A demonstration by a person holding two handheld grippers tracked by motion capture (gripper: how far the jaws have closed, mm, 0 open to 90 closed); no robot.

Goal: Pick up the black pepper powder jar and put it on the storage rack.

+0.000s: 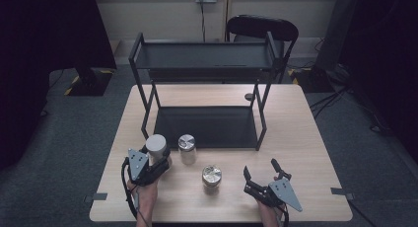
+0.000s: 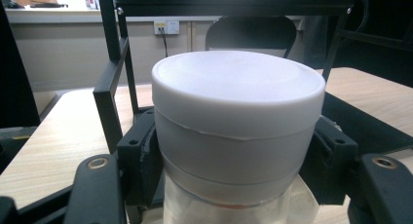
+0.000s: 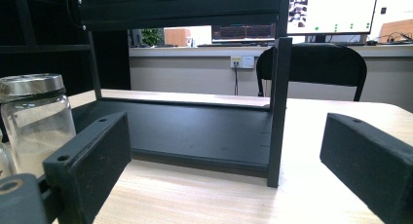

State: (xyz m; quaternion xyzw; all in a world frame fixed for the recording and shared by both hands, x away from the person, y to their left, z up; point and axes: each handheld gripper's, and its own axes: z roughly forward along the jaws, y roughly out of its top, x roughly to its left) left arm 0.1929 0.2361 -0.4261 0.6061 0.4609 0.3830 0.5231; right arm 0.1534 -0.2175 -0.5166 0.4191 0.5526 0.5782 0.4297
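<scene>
Your left gripper [image 1: 156, 160] is clenched on the white-lidded jar [image 1: 156, 144], which sits between its jaws at the near left of the table [image 1: 305, 153], just in front of the left legs of the black shelf rack [image 1: 207, 119]. In the left gripper view the black pads press on both sides of the jar [image 2: 237, 136], just under the lid, and the lid stands above them.

The jar has a broad, smooth white lid with a flat top and a rounded edge, a pale grey band beneath it, and clear glass below that. It stands upright.

Your right gripper [image 1: 266, 175] rests at the near right of the table, well apart from that jar, with its jaws spread wide and nothing between them.

Two glass jars with metal lids stand between your hands: one [image 1: 187, 147] just right of the white-lidded jar, the other [image 1: 211, 175] nearer to you, towards the middle. The right gripper view shows a metal-lidded jar [image 3: 35, 118] at its left edge, beside the rack's lower shelf [image 3: 195, 131].
</scene>
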